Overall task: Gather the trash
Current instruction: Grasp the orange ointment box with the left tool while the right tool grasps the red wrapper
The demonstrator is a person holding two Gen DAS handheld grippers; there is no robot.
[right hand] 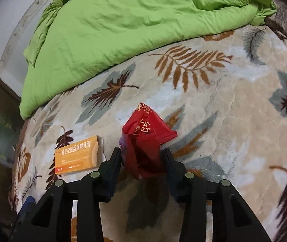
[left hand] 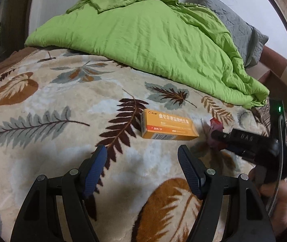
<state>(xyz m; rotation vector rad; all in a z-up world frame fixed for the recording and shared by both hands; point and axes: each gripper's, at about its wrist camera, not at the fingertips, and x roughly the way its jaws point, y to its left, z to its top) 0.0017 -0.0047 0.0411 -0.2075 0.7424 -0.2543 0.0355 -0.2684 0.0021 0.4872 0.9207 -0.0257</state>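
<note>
At lower centre of the right wrist view, the right gripper (right hand: 142, 157) straddles a red plastic bag (right hand: 146, 139), jaws apart around it: light, limp, slippery; pinch gathered folds. The left gripper (left hand: 142, 155) is open.

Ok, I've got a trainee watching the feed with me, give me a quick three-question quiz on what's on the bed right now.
1. True or false: the left gripper is shut on the orange box.
2. Which item sits between the fingers of the right gripper? A) the orange box B) the red plastic bag C) the green quilt
3. Fill in: in the right wrist view the orange box lies to the ____ of the red plastic bag, on the leaf-print blanket.

Key
1. False: its jaws stand open, short of the box.
2. B. Whether they already pinch it cannot be told.
3. left
</note>
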